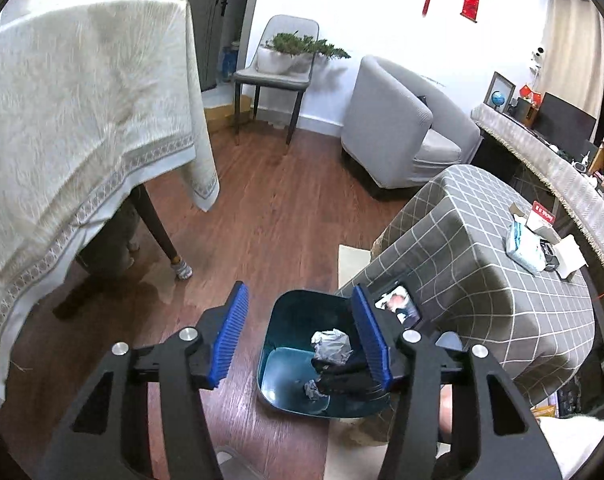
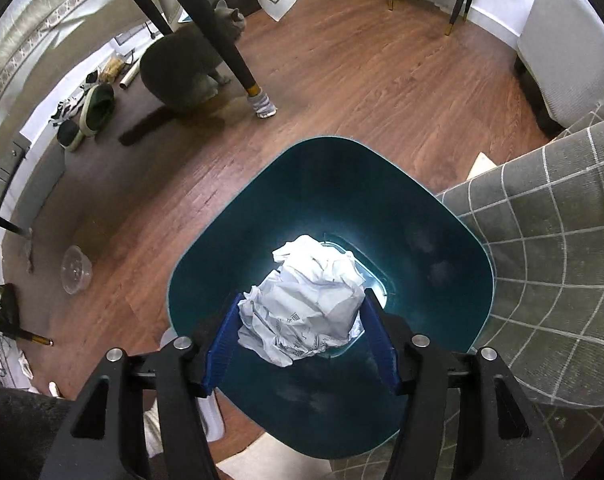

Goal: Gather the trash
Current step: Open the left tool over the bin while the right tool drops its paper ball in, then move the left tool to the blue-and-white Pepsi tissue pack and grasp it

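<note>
A dark teal trash bin [image 2: 442,240] stands on the wood floor beside a table with a grey checked cloth. My right gripper [image 2: 302,312] is shut on a crumpled white paper ball [image 2: 306,300] and holds it over the bin's mouth. In the left wrist view the bin [image 1: 277,320] sits below, with the right gripper's black fingers and that paper ball [image 1: 332,344] over it, and a smaller crumpled scrap [image 1: 312,389] lower inside. My left gripper [image 1: 302,300] is open and empty, above and a little left of the bin.
A grey cat [image 2: 185,68] sits under the cream-clothed table [image 1: 81,120] by its sock-covered leg [image 2: 261,106]. The checked table [image 1: 482,260] holds a tissue pack [image 1: 524,246] and boxes. A clear plastic lid [image 2: 76,274], slippers [image 2: 95,110], an armchair [image 1: 402,136] and a chair [image 1: 273,76] stand around.
</note>
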The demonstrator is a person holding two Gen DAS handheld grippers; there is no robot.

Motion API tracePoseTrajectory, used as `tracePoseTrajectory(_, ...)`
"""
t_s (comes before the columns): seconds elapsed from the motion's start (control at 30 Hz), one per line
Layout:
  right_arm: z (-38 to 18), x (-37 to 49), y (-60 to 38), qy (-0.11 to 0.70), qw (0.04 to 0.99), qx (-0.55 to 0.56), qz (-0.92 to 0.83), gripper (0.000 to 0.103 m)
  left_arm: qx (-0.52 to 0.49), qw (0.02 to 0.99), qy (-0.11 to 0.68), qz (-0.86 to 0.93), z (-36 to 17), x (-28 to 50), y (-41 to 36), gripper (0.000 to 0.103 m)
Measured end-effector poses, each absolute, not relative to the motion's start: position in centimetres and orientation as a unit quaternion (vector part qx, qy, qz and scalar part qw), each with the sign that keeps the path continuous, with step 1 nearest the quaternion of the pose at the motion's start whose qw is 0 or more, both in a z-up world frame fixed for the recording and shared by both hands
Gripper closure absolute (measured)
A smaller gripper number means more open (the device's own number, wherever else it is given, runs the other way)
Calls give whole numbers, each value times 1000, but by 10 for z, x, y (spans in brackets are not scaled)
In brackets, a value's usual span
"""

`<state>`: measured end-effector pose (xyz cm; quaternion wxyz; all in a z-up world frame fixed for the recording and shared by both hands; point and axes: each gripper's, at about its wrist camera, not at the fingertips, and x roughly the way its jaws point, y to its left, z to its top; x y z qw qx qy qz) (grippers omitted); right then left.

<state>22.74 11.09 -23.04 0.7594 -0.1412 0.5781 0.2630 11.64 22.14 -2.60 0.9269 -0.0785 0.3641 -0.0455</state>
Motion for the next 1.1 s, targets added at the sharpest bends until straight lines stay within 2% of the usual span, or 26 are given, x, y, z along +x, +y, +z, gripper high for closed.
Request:
tracePoseTrajectory(0.2, -223, 226, 107, 573, 763, -135, 268, 25, -67, 935, 345, -44, -8, 111, 219, 47)
tracePoseTrajectory(0.37, -197, 217, 108, 550, 774, -128, 287, 25, -47, 945, 321, -42, 3, 107, 216, 47)
tracePoseTrajectory(0.67, -113, 189, 91, 472, 810, -116, 327, 25, -51, 955, 288, -53, 19, 101, 209, 46)
tracePoseTrajectory(0.93, -57, 180, 50, 410, 846, -95, 328, 25, -57, 963, 255, -66, 36, 102, 195, 39)
tracePoseTrajectory(1.1, -30, 182, 17, 382, 867, -80, 310, 25, -52, 964, 249, -80, 38, 109, 174, 28)
